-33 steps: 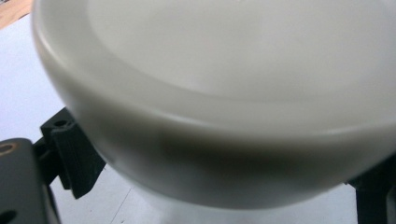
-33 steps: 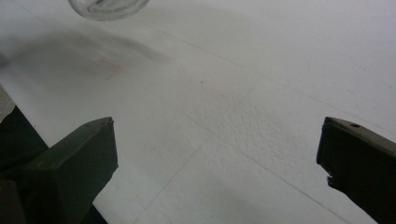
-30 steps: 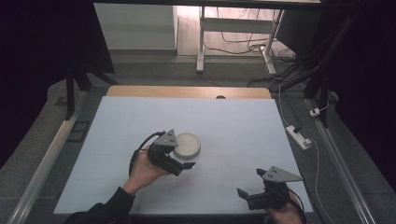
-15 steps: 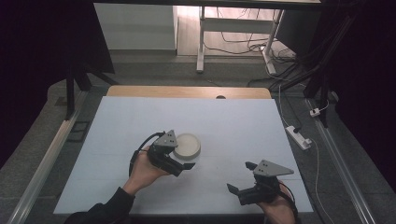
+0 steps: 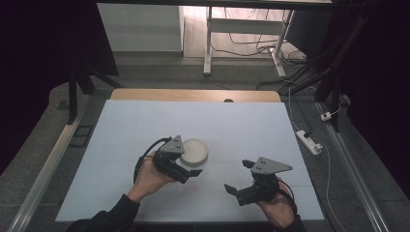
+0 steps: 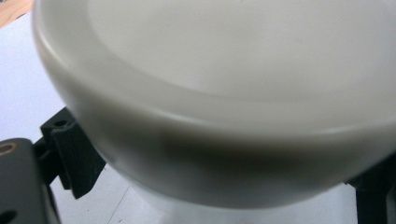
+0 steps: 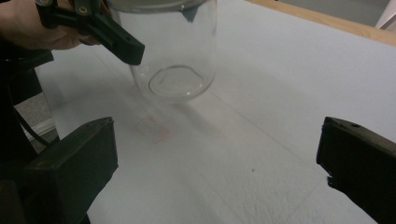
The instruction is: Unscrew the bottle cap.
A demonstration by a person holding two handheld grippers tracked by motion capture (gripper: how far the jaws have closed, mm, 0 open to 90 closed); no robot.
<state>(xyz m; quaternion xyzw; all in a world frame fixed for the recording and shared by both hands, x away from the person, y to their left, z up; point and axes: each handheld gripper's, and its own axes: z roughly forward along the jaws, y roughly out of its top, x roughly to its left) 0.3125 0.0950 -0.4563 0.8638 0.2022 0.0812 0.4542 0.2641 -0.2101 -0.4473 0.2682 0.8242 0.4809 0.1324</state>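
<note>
A clear glass jar (image 7: 175, 60) with a white lid (image 5: 194, 150) stands upright near the middle of the white table cover (image 5: 241, 125). My left gripper (image 5: 186, 164) is at the jar's near left side. Its jaws sit on either side of the jar just under the lid (image 6: 224, 93), shut on it. One of its black fingers (image 7: 105, 35) crosses the glass in the right gripper view. My right gripper (image 5: 237, 175) hovers low at the front right, open and empty, and points toward the jar with a stretch of bare cover between them.
The table's wooden far edge (image 5: 193, 94) shows beyond the cover. A white power strip (image 5: 309, 141) lies on the floor to the right, with cables and a desk frame (image 5: 208, 43) behind. Metal rails run along both sides of the table.
My right gripper has moved left and forward from the table's front right corner toward the jar. The left gripper and jar have stayed put.
</note>
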